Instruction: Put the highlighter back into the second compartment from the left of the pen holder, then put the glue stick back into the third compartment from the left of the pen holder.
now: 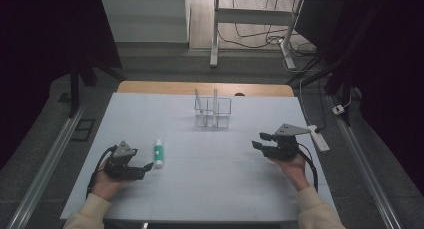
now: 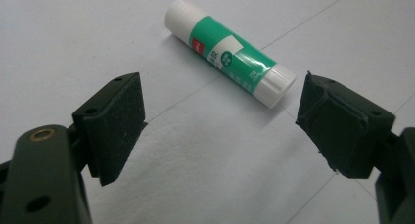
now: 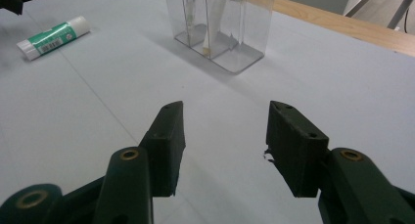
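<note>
Glue stick [image 2: 230, 59]: we see it lying on its side on the white table [image 1: 215, 174], just ahead of our left gripper [image 2: 220, 131] and slightly off its centre line, untouched.
Left gripper state: jaws spread wide with bare table between the pads; the stick's white base end sits near the far-side pad but clear of it.
Right gripper [image 3: 225, 145] state: jaws apart and holding nothing, hovering over bare table, well apart from the stick.
Clear organizer [image 1: 213, 113]: we see it standing upright at the far middle of the table, with slim items in its compartments; what they are we cannot tell.
Roll risk: the stick is round, so if we close with one pad meeting it first, we judge it will roll or skid away.
Angle risk: it lies diagonally to our jaws; pinching it end to end rather than across the body could make it pop out.
Label risk: the green wrap looks smooth, and a light squeeze may let it slip as we lift.
Organizer risk: if the stick belongs there, a careless drop could knock the light container or its contents.
</note>
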Demonstrator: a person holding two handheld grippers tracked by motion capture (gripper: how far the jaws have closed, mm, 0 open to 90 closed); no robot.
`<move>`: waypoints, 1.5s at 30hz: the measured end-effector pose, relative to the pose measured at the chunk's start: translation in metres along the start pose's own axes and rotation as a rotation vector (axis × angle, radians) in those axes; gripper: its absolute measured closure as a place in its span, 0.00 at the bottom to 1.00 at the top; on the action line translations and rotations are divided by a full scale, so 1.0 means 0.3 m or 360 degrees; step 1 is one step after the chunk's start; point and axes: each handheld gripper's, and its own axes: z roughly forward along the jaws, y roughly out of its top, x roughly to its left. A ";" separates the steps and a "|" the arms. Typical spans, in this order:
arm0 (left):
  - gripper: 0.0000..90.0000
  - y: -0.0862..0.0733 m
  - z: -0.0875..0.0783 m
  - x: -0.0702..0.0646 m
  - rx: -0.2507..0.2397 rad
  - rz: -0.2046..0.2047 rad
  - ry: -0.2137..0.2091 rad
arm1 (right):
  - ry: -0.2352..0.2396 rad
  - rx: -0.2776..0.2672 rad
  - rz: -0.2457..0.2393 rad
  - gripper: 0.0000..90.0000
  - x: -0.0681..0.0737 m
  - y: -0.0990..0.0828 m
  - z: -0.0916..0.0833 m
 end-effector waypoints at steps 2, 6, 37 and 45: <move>0.20 0.000 0.000 0.001 -0.0001 -0.0003 0.0003 | -0.0004 -0.0001 -0.0005 0.54 0.000 -0.015 -0.014; 0.20 0.000 0.000 0.001 -0.0001 -0.0003 0.0004 | -0.0003 0.0014 -0.0019 0.53 0.000 -0.040 -0.036; 0.20 0.005 -0.018 0.000 -0.0027 -0.0002 0.0020 | -0.0011 0.0055 -0.0044 0.52 -0.001 -0.104 -0.077; 0.20 0.024 -0.037 -0.005 -0.0034 -0.0028 0.0057 | -0.0005 0.0047 -0.0037 0.52 -0.002 -0.109 -0.081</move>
